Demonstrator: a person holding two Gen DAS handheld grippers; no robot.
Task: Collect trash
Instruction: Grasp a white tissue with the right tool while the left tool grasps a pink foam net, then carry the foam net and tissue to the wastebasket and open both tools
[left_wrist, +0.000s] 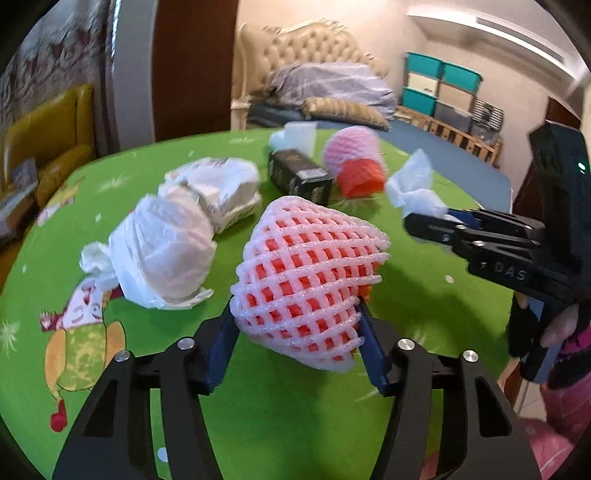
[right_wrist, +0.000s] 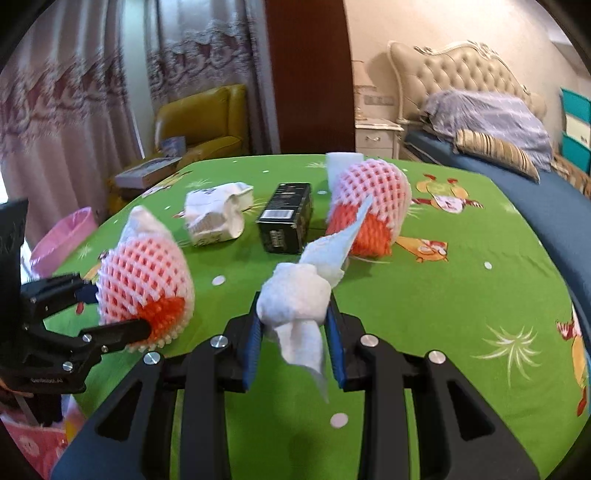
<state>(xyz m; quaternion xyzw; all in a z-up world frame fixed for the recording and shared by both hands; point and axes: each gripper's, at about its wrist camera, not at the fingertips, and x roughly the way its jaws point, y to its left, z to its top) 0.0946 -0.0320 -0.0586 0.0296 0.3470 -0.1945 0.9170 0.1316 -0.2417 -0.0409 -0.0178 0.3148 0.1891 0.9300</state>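
Now left gripper (left_wrist: 299, 328) clamps foam net (left_wrist: 310, 280) — right gripper (right_wrist: 293, 328), tissue (right_wrist: 295, 299)

Right gripper (left_wrist: 424, 218) body: we read the raised letters "DAS" on its black side, seen from the left wrist.
Left gripper (right_wrist: 122, 314) body: we make out small white lettering, too blurred to read.
Black box (right_wrist: 286, 223) on the worktop: we see a printed label, not legible.

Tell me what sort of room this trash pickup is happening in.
Most likely a bedroom at home: a bed with a tufted headboard and rumpled bedding stands behind the green cartoon-print table, with a yellow armchair by patterned curtains.
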